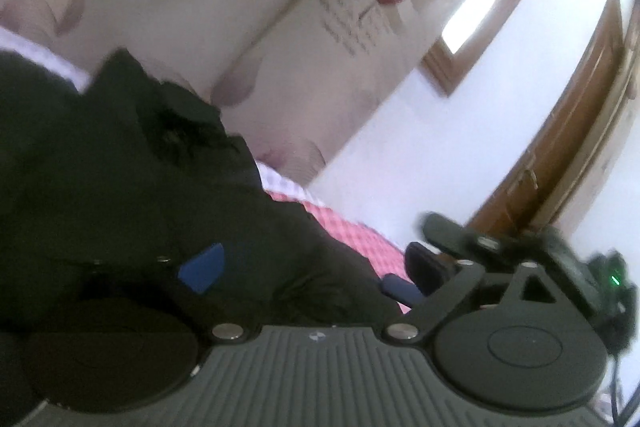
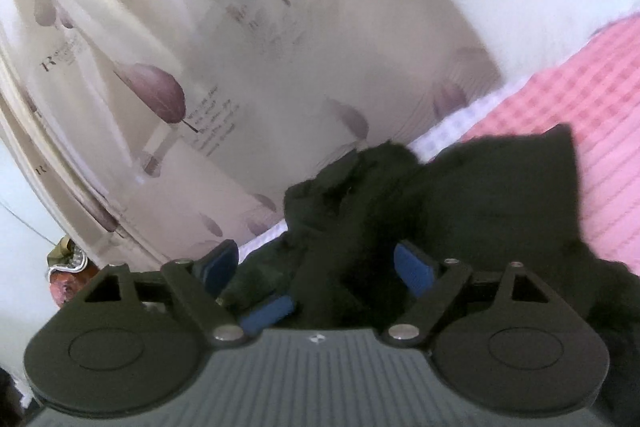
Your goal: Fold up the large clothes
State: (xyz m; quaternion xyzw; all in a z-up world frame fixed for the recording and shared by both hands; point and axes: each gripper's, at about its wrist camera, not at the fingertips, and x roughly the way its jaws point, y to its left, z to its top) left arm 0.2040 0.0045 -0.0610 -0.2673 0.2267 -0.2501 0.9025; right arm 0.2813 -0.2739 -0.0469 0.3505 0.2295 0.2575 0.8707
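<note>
1. Fabric first: the dark garment [image 2: 460,203] lies bunched on the pink checked bed [image 2: 600,99], its far end heaped up against the patterned curtain [image 2: 160,67]. In the left wrist view the same garment [image 1: 120,187] fills the left half of the picture.
2. Our right tongs [image 2: 320,271] stand wide, a ridge of the cloth rising between the blue pads [image 2: 412,267] without being pinched, as far as we can tell.
3. Our left tongs [image 1: 304,275] are wide too, one blue pad [image 1: 202,267] over the cloth and the other out over the bed sheet; nothing is gripped.
4. We judge the step in hand to be finding a fresh hold, so we look for an edge or a corner, not the middle of the heap.
5. We want both tongs to close on a single layer at matching points, such as a hem or the shoulders; a grab into a thick wad likely drags hidden folds along.
6. Blur hides seams and sleeves, so we cannot tell which part faces us.
7. Once held, we lift enough to spread the cloth flat before folding.
</note>
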